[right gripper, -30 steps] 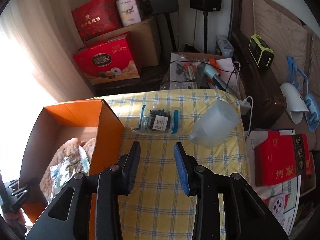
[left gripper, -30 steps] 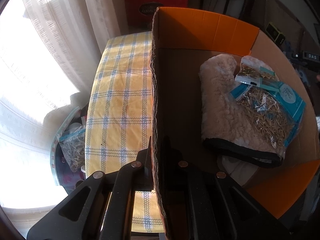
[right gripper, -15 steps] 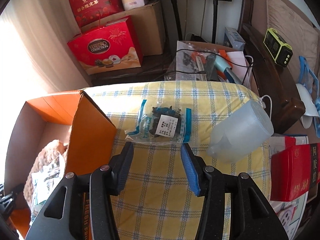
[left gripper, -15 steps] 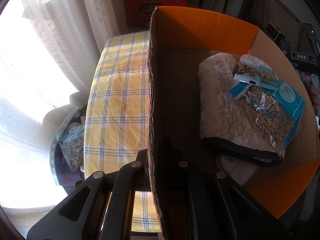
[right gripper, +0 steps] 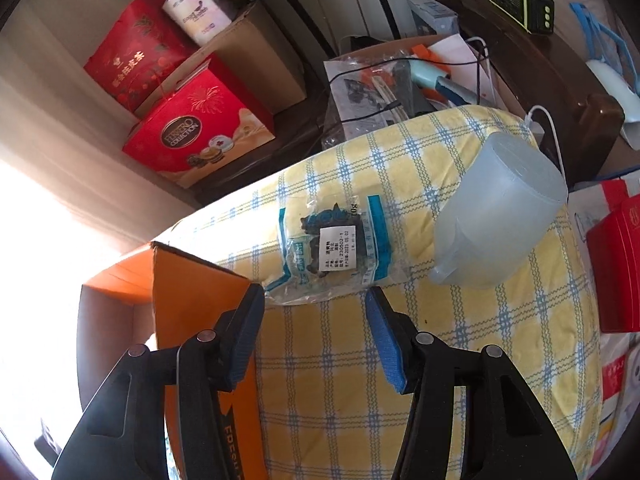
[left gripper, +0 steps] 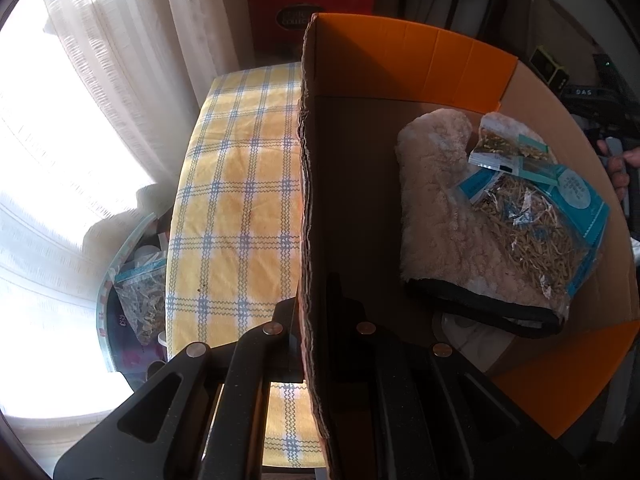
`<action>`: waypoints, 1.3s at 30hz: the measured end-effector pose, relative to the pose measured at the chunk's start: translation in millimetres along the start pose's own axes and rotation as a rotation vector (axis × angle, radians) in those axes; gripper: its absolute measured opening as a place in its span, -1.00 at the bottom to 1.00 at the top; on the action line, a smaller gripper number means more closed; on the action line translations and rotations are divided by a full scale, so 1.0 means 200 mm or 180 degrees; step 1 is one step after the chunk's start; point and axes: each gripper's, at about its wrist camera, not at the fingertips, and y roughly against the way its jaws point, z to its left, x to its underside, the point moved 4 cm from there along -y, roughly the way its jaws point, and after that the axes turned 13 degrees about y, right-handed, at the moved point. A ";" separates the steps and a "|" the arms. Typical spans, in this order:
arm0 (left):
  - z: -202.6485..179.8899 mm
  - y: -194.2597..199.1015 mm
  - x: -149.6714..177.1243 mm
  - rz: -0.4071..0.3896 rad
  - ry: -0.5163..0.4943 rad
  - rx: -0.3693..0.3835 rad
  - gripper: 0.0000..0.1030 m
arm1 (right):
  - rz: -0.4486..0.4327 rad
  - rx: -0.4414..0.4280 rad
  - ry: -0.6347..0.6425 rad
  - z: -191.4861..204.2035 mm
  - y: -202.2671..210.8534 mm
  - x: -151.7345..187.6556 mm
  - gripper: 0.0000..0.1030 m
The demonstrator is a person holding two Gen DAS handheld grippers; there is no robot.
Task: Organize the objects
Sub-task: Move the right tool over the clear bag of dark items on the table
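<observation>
Left gripper (left gripper: 308, 320) clamped on the upright side wall of the orange cardboard box (left gripper: 408, 56), 1 finger outside and 1 inside. In the box lie a fleecy beige mitt (left gripper: 444, 216) and, on top of it, 2 clear packets of dried herbs (left gripper: 536, 216). Right gripper (right gripper: 316, 312) with blue pads, jaws closing but not yet pressing anything, poised at the near edge of a clear packet of dark dried pieces (right gripper: 332, 248). That packet lies flat on the yellow checked tablecloth (right gripper: 460, 360), between the box and a frosted plastic jug (right gripper: 496, 216) lying on its side.
</observation>
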 end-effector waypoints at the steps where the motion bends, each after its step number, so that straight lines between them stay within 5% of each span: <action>1: 0.00 0.00 0.00 0.0003 0.0003 0.0000 -0.88 | -0.0002 0.0013 -0.0047 -0.01 -0.01 -0.01 -0.14; 8: -0.01 0.00 0.00 0.0008 -0.0001 -0.0010 -0.88 | -0.0088 0.0228 0.0034 -0.03 -0.06 -0.02 -0.77; 19: -0.01 -0.01 0.00 0.0012 0.0029 -0.0011 -0.88 | -0.0456 0.0217 0.0584 0.08 0.13 -0.02 -0.98; 29: 0.00 -0.01 -0.01 0.0034 0.0017 -0.0014 -0.88 | -0.0771 0.0221 0.1138 0.33 0.48 -0.01 -0.99; 36: -0.01 -0.01 -0.01 0.0034 0.0018 -0.0016 -0.88 | -0.0498 0.0447 0.1298 0.32 0.45 0.03 -0.84; 38: -0.01 -0.01 0.00 0.0037 0.0025 -0.0008 -0.88 | -0.0397 0.0491 0.1233 0.26 0.38 0.06 -0.36; 39: 0.00 -0.01 0.00 0.0037 0.0024 -0.0007 -0.88 | -0.0351 0.0531 0.1224 0.24 0.34 0.07 -0.28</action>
